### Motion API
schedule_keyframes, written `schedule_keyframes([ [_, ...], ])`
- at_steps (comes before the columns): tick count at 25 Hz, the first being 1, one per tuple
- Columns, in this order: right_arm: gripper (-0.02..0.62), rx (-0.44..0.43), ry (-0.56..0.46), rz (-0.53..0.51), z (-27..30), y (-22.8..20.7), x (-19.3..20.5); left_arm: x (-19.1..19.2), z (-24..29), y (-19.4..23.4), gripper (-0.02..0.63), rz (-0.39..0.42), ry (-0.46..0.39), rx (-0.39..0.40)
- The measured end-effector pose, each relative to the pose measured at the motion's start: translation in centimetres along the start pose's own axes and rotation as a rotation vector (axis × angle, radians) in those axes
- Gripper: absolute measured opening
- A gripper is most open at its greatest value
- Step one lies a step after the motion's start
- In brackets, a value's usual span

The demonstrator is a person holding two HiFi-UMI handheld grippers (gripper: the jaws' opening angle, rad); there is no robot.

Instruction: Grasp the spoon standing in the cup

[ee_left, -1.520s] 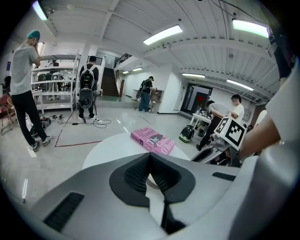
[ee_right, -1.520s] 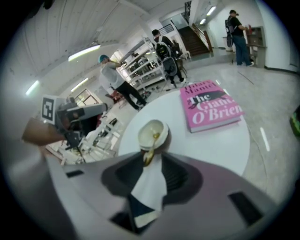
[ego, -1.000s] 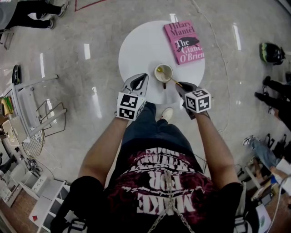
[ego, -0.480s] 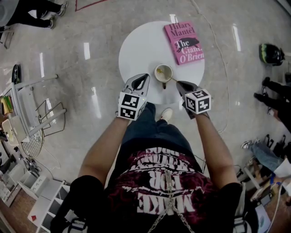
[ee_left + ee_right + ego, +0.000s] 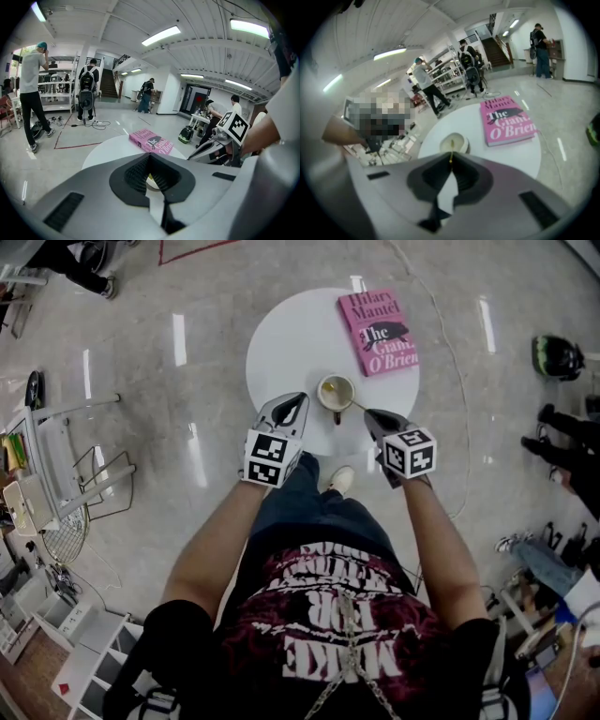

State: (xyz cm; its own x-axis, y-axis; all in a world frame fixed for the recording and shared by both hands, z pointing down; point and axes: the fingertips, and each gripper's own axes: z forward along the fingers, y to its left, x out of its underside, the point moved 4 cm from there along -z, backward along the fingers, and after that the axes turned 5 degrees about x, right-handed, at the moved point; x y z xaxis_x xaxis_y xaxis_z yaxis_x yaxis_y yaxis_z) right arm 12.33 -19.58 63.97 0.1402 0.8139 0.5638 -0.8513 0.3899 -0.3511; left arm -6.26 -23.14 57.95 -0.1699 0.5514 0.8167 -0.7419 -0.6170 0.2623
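Note:
A pale cup [image 5: 337, 391] stands near the front edge of a round white table [image 5: 281, 334]. A thin gold spoon [image 5: 357, 406] leans out of it toward the right. My right gripper [image 5: 367, 413] is shut on the end of the spoon's handle. In the right gripper view, the spoon [image 5: 451, 157] runs from the cup [image 5: 453, 142] into the closed tips of that gripper [image 5: 451, 164]. My left gripper [image 5: 298, 397] hovers just left of the cup, shut and holding nothing. Its own view catches a sliver of the cup [image 5: 152, 182] behind the gripper [image 5: 150, 157].
A pink book [image 5: 378, 331] lies on the far right of the table. The person's shoe [image 5: 343, 476] sits under the near edge. A metal rack [image 5: 75, 474] stands at left. A dark bag [image 5: 560, 351] and bystanders' feet are on the floor at right.
Both grippers keep their places beside the cup. The right gripper's tips have drawn together on the spoon handle. The head view has shifted slightly.

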Motion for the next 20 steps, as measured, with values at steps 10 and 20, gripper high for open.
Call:
schedule_keyframes([
  [10, 0.035, 0.007, -0.032, 0.003, -2.0, -0.6, -0.3, -1.0, -0.7, -1.0, 0.025, 0.011, -0.032, -0.024],
  [20, 0.035, -0.015, -0.098, -0.013, -5.0, 0.0, -1.3, -2.4, -2.1, -2.6, 0.025, 0.017, -0.09, -0.054],
])
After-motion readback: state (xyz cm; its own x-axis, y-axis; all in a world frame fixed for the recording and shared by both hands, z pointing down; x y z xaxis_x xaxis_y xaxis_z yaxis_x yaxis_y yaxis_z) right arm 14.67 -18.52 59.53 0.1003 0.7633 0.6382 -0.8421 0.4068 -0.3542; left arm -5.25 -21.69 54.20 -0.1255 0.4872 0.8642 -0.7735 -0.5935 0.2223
